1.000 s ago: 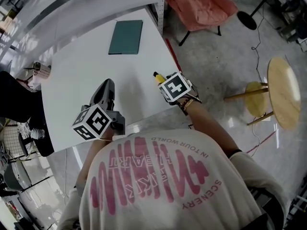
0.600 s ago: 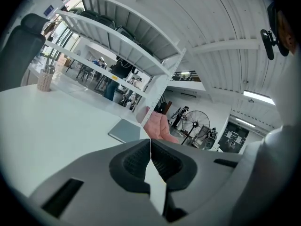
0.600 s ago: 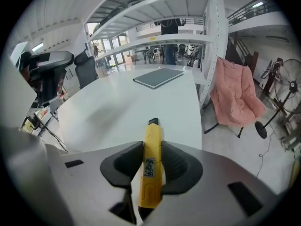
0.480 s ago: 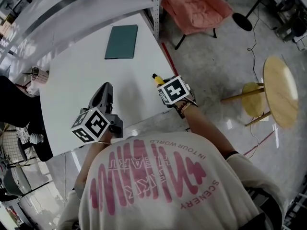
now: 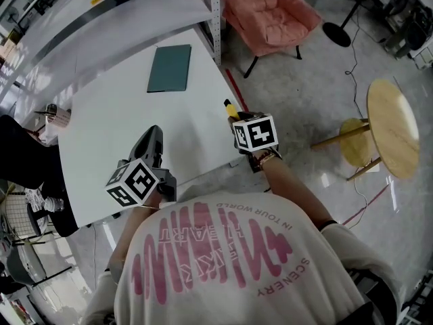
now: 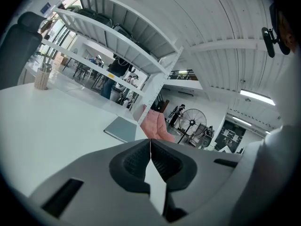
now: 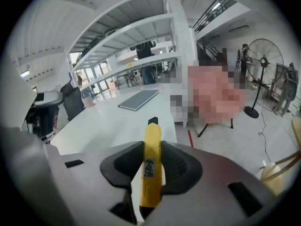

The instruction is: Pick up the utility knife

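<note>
The yellow utility knife (image 7: 151,166) with its black tip stands clamped between the dark pads of my right gripper (image 7: 151,147), whose jaws have just been closing onto it. In the head view the knife (image 5: 230,108) sticks out ahead of that gripper (image 5: 237,118) above the white table's (image 5: 115,114) near right edge. My left gripper (image 5: 153,134) rests over the table's near side, jaws shut with nothing between them; the left gripper view shows its pads (image 6: 136,160) meeting.
A dark green notebook (image 5: 169,68) lies at the table's far side. A cup of pens (image 5: 59,115) stands at the left edge. A pink chair (image 5: 270,9) and a round wooden side table (image 5: 396,127) stand on the floor to the right.
My right gripper has risen a little off the table with the knife and rolled, so its marker cube faces differently. The left gripper has stayed put.
</note>
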The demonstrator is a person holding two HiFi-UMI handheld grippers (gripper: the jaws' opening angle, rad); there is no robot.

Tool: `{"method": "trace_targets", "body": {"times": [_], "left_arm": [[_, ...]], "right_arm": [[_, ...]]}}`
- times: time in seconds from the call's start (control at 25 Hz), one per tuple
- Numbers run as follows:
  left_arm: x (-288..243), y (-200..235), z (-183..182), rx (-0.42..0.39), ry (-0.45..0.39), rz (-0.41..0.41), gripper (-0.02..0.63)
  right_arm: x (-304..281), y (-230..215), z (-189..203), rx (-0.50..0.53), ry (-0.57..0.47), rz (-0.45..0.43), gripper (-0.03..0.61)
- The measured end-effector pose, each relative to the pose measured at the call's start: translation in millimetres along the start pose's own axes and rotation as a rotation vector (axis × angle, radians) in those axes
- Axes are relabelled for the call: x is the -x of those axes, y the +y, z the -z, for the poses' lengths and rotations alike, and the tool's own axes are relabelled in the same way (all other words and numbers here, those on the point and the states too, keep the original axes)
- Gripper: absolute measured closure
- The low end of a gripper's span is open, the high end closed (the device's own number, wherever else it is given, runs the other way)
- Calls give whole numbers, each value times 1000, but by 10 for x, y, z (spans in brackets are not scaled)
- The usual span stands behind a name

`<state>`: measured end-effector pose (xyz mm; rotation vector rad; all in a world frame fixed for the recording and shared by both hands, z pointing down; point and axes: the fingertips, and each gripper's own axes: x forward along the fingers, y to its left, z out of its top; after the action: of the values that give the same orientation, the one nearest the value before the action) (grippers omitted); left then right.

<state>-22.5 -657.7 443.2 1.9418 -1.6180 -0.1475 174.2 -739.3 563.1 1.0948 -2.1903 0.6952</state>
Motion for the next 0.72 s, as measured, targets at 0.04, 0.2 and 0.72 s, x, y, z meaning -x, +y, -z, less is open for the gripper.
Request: {"method": "trace_targets", "body": {"times": [0.04,0.2,0.72], "left_arm": [[-5,-24,-6,-4,0,7,589],[3,-168,-69,-24,-9,43,589],[109,-771,-942,-124,-179,194,589]], "right_arm": [[53,-20,-56,-21,-39,1,448],[349,-110,-261,-86,-164,24,448],[1657,136,-1375,-94,-609,19,446]]}}
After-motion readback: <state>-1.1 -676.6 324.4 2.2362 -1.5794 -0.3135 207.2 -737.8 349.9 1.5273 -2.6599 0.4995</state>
